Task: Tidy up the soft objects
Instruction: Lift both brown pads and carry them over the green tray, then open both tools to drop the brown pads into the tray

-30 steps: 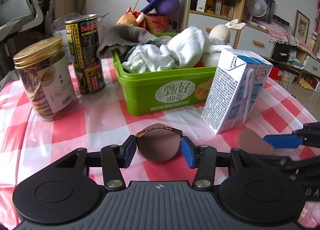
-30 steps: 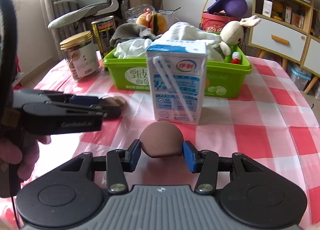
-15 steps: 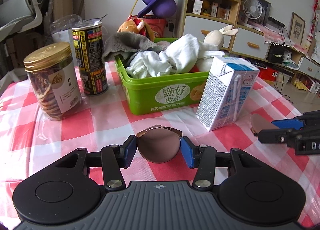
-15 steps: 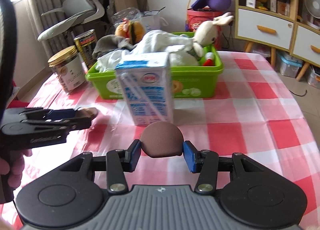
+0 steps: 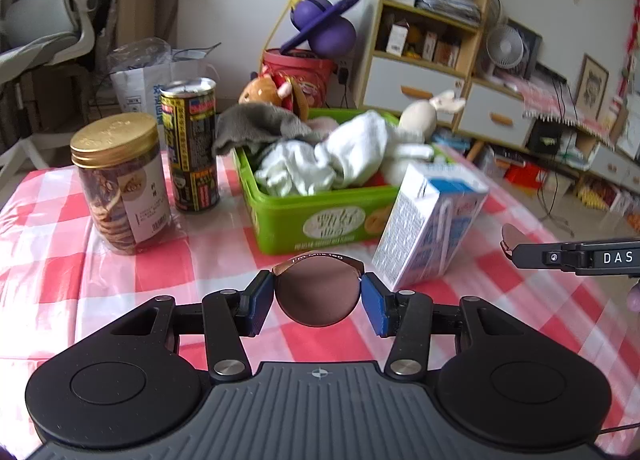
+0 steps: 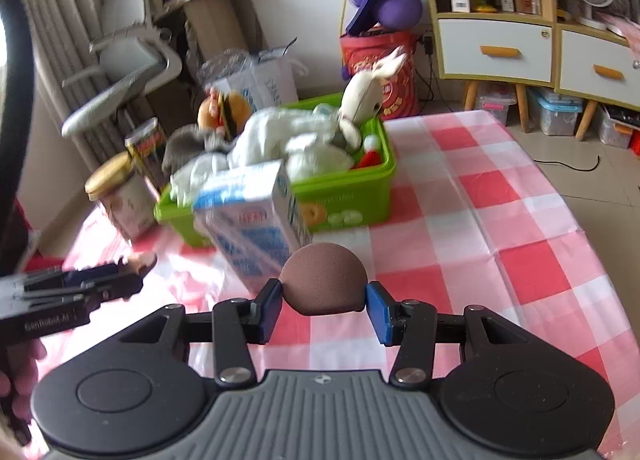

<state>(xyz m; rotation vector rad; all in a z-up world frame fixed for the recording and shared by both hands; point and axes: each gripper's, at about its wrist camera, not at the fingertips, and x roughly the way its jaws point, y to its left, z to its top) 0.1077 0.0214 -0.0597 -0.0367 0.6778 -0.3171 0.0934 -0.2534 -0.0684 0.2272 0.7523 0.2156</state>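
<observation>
Left gripper (image 5: 319,297) fingers clamp brown disc (image 5: 317,292), flat face toward camera. Right gripper (image 6: 322,302) fingers clamp round puff (image 6: 323,279).

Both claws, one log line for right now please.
left claw: shut on brown disc | right claw: shut on brown ball | bin: full

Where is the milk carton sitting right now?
In the left wrist view, the milk carton stands on the checked tablecloth, right of centre, just in front of the green bin's right corner.
</observation>
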